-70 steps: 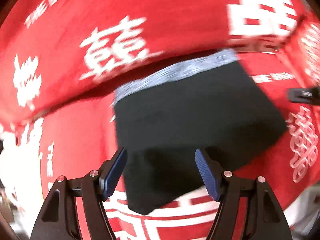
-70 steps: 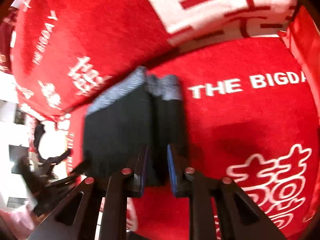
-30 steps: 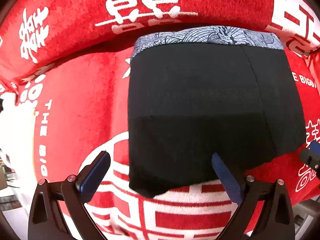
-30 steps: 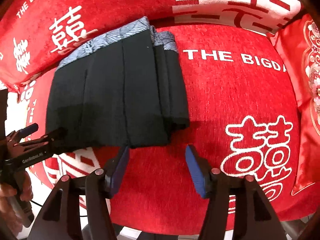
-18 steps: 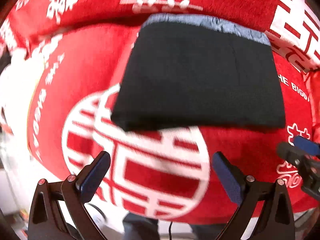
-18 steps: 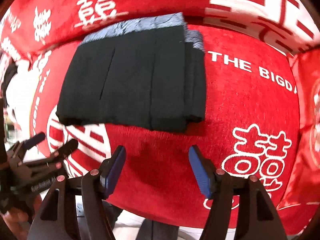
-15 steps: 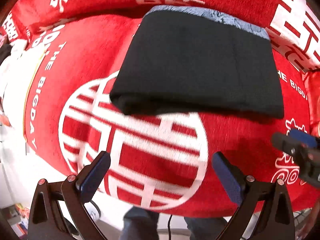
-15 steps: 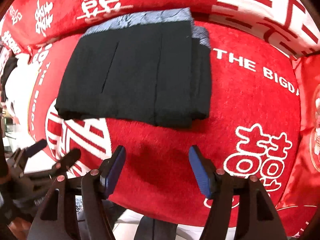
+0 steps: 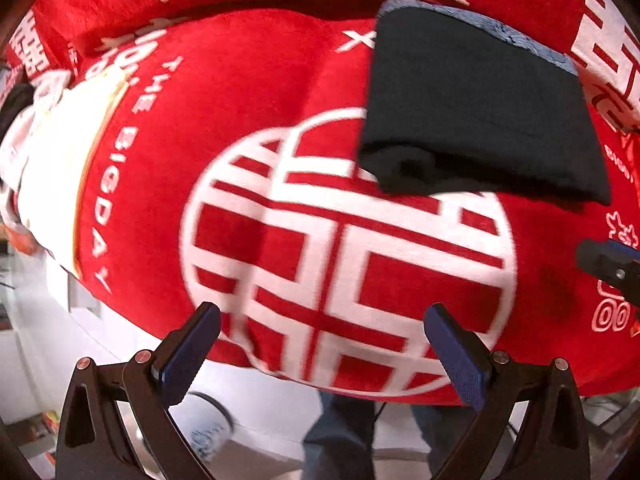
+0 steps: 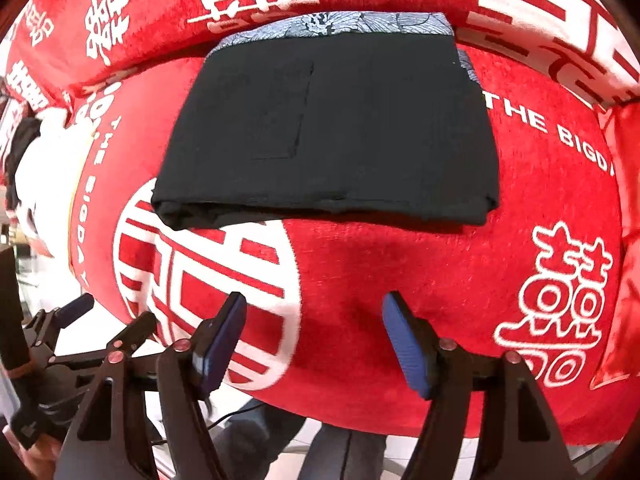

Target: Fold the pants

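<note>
The black pants (image 10: 332, 128) lie folded into a flat rectangle on a red cushion (image 10: 400, 272), their grey patterned waistband (image 10: 332, 26) at the far edge. In the left wrist view the pants (image 9: 476, 108) sit at the upper right. My right gripper (image 10: 314, 320) hovers over the cushion's near edge, well short of the pants; its jaws are opening and nothing is between them. My left gripper (image 9: 320, 332) stands open and empty over the white emblem (image 9: 344, 248), left of the right gripper's fingertip (image 9: 600, 260) at the frame's right edge. In the right wrist view the left gripper (image 10: 112, 320) shows at lower left.
A red backrest cushion (image 10: 160, 4) with white characters runs behind the pants. A red pillow (image 10: 624, 208) stands at the right. A white cushion (image 9: 52, 168) lies at the left. Below the seat's front edge are a person's legs (image 9: 344, 432), a cable and a white bucket (image 9: 208, 428) on the floor.
Both grippers have drawn back from the pants toward the cushion's front edge, the left one also shifting left. The right gripper's jaws have spread wider. The folded pants stay put.
</note>
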